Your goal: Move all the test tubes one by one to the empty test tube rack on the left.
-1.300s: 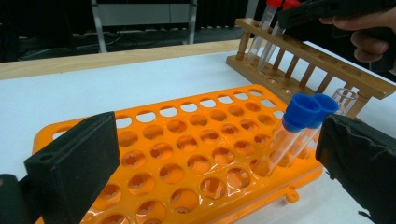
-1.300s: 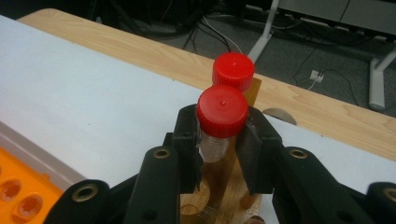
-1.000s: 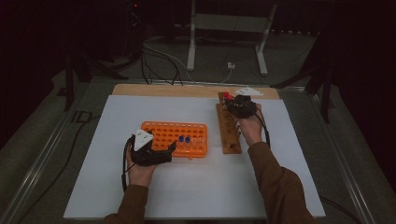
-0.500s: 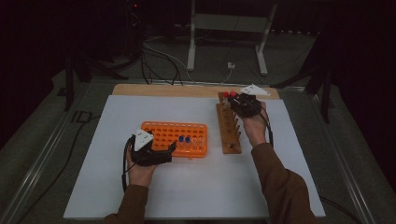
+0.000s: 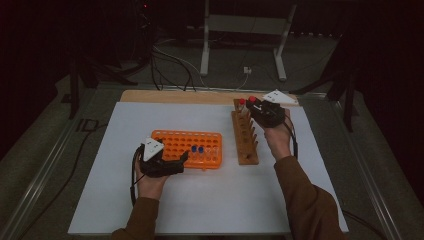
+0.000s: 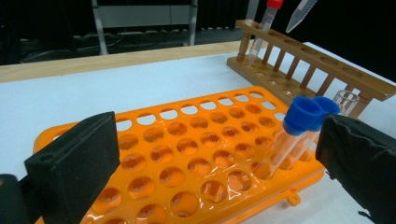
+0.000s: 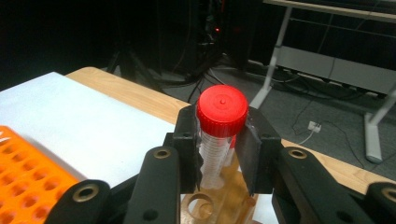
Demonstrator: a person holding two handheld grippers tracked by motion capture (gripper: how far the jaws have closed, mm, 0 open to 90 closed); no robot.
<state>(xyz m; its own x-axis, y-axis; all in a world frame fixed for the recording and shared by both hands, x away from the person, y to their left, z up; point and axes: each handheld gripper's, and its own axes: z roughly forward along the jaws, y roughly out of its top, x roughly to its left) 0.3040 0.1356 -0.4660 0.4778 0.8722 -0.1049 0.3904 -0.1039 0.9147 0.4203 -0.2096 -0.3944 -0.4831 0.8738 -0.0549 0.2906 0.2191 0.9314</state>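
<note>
Leftmost, the left gripper (image 5: 184,159) is held wide open around the near corner of a glossy orange plastic rack (image 6: 196,154), a perforated rectangle in which two clear blue-capped tubes (image 6: 299,135) are stood. Rightward, a slatted wooden rack (image 5: 245,137) is set lengthwise on the white surface (image 5: 210,210). There, a ribbed red-capped tube (image 7: 220,135) is clamped upright, cap uppermost, by the right gripper (image 7: 219,154) above the rack's far end.

Brown long sleeves (image 5: 305,200) on both forearms, bottom of frame. Left gripper (image 5: 172,162) black, white three-cornered plate on top, black cable looping beside the wrist. Right gripper (image 7: 219,144) black, round screw holes along its arms, flat dark pads.
</note>
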